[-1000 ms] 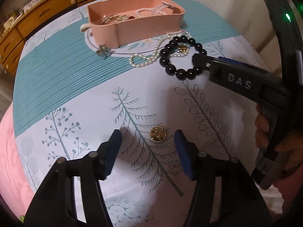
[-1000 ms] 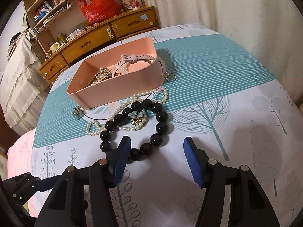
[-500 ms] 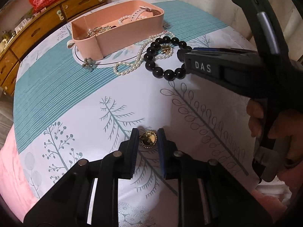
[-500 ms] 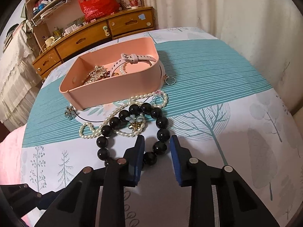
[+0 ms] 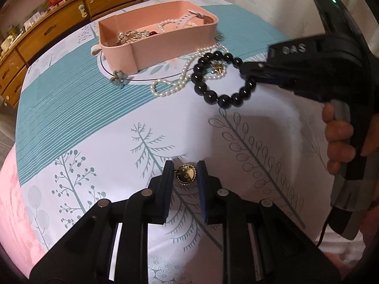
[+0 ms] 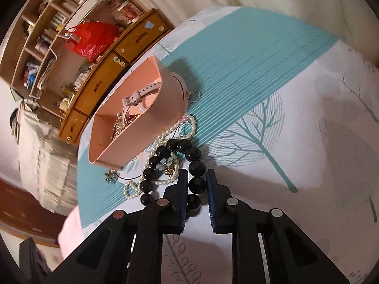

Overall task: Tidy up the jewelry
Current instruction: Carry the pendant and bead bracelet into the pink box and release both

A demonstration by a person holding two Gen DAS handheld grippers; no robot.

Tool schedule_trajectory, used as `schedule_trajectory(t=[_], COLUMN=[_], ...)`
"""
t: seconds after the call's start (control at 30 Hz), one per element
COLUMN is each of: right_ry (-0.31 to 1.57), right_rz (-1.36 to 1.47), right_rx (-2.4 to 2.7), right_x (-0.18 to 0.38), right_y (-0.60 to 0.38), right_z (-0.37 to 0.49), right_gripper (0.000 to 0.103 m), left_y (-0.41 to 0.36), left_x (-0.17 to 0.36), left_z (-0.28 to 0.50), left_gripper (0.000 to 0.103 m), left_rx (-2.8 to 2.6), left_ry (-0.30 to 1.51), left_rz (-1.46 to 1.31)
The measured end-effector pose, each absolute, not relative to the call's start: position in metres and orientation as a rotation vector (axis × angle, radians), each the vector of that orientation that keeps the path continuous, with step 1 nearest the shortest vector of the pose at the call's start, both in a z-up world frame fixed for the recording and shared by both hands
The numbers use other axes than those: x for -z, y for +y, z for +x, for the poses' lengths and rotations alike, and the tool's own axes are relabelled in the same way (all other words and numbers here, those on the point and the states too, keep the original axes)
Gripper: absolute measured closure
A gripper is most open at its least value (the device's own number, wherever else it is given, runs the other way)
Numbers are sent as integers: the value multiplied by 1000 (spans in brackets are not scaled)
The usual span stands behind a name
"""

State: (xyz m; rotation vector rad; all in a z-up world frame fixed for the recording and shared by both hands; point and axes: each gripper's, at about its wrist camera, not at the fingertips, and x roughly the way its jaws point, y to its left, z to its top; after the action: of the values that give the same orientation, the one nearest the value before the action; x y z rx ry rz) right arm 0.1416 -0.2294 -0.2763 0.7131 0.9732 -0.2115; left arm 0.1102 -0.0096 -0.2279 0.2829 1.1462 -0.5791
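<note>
My left gripper (image 5: 184,169) is shut on a round gold brooch (image 5: 185,174) and holds it just above the printed cloth. My right gripper (image 6: 196,182) is shut on a black bead bracelet (image 6: 196,184) and lifts one side of it; in the left wrist view the bracelet (image 5: 222,100) hangs tilted from the right gripper (image 5: 248,69). A pink tray (image 5: 165,37) at the far side holds gold chains, pearls and a pale strap. It also shows in the right wrist view (image 6: 151,127).
A white pearl necklace (image 5: 180,82) and a small gold flower charm (image 5: 218,67) lie under the bracelet. A blue flower pendant (image 5: 120,80) on a black cord lies left of the tray. A small ring (image 6: 194,94) lies behind the tray. Wooden drawers (image 5: 59,21) stand beyond the bed.
Both grippers stay shut on their pieces. The right gripper has tilted and raised the bracelet's near side off the cloth. The left gripper holds the brooch and has shifted a little.
</note>
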Motion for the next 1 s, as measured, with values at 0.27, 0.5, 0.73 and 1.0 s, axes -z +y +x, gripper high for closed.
schedule_trajectory(t=[0.27, 0.5, 0.73, 1.0], right_ry=[954, 851, 810, 751], right_rz=[800, 839, 784, 687], right_rx=[163, 28, -96, -182], right_x=[274, 245, 200, 147], right_y=[-243, -252, -240, -234], right_z=[148, 154, 168, 183], right_gripper=[88, 88, 88, 88], left_y=[-5, -8, -7, -10], left_x=[212, 189, 161, 135], left_z=[130, 147, 164, 193], left_gripper=[86, 86, 86, 86], left_rx=[529, 486, 436, 407], left_ry=[1124, 1071, 1008, 904], left_rz=[205, 185, 134, 43])
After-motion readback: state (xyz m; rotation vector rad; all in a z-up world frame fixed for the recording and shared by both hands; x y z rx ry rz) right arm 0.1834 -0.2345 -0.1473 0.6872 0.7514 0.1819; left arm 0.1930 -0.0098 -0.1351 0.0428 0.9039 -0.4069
